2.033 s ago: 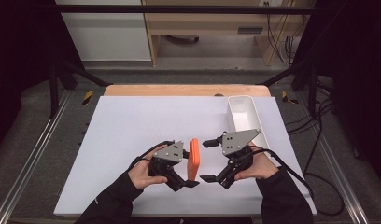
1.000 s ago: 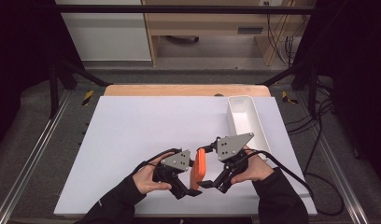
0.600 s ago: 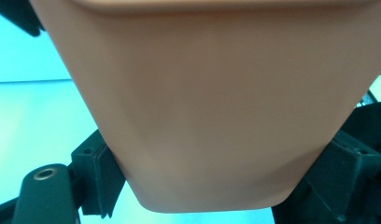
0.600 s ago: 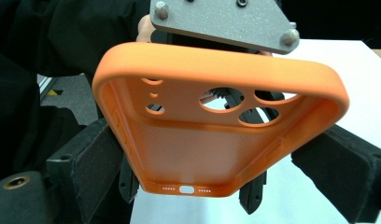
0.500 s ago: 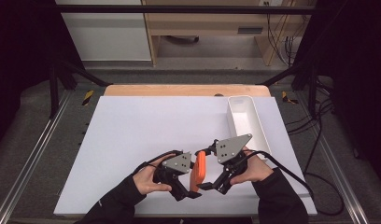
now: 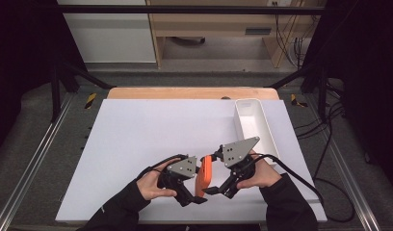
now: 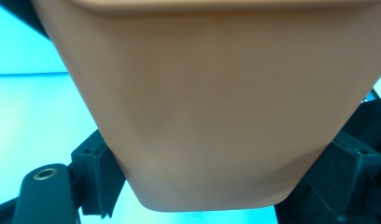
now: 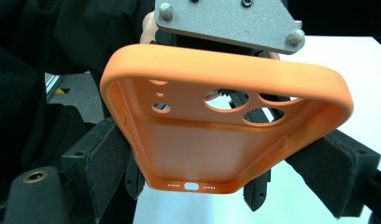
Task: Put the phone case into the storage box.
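No writing reads on the orange phone case (image 8: 226, 135), which both the left gripper (image 6: 192, 190) and right gripper (image 6: 218, 185) clamp, near a white tray (image 6: 253, 126).

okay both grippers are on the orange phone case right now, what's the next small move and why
Probably open the left gripper and let go. The orange phone case is pinched between both grippers above the table, and the right gripper already clamps its side edges, so one hand could then carry it, perhaps toward the white tray.
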A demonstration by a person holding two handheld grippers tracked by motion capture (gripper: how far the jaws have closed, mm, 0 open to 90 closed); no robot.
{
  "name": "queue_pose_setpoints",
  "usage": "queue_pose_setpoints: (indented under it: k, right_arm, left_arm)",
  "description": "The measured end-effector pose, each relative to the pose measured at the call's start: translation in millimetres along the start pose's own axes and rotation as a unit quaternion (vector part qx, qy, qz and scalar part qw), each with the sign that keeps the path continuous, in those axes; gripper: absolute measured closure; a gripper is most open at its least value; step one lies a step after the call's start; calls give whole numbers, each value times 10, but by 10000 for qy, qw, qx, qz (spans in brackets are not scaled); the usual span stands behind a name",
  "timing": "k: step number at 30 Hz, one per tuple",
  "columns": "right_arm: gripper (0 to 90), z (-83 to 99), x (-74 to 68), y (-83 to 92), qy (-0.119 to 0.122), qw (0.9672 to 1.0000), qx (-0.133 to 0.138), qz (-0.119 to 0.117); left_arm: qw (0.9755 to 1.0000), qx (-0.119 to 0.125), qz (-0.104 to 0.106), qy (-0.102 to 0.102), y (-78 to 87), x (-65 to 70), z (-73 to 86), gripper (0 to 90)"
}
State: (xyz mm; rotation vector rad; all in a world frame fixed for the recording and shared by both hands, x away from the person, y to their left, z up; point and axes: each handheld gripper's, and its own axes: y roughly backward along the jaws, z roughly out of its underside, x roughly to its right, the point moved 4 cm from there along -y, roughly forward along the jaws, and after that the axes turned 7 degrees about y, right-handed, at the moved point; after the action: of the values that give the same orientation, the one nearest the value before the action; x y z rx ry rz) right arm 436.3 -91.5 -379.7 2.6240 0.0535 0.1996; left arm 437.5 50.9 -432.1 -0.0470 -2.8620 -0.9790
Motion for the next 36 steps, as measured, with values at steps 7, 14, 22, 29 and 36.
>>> queue_pose_setpoints:
  k: [7,14,22,29,36]
  right_arm:
    - [150,4,-1,-7,8,10000,-15,-42]
    - [132,5,2,-33,-23,10000,43,-1]
    - [156,9,7,-31,-97,9999,29,-49]
    - [162,3,12,-17,-127,9999,31,-44]
    - [162,3,20,-22,-179,9998,33,-37]
  left_arm:
    - [10000,-50,-26,30,-7,8,-2,157]
    - [9999,-109,-60,26,-18,11,4,158]
    - [9999,-105,-69,25,-14,3,9,157]
    - [9999,-73,-91,31,-16,5,2,154]
    - [9999,-42,-102,15,-15,14,-1,130]
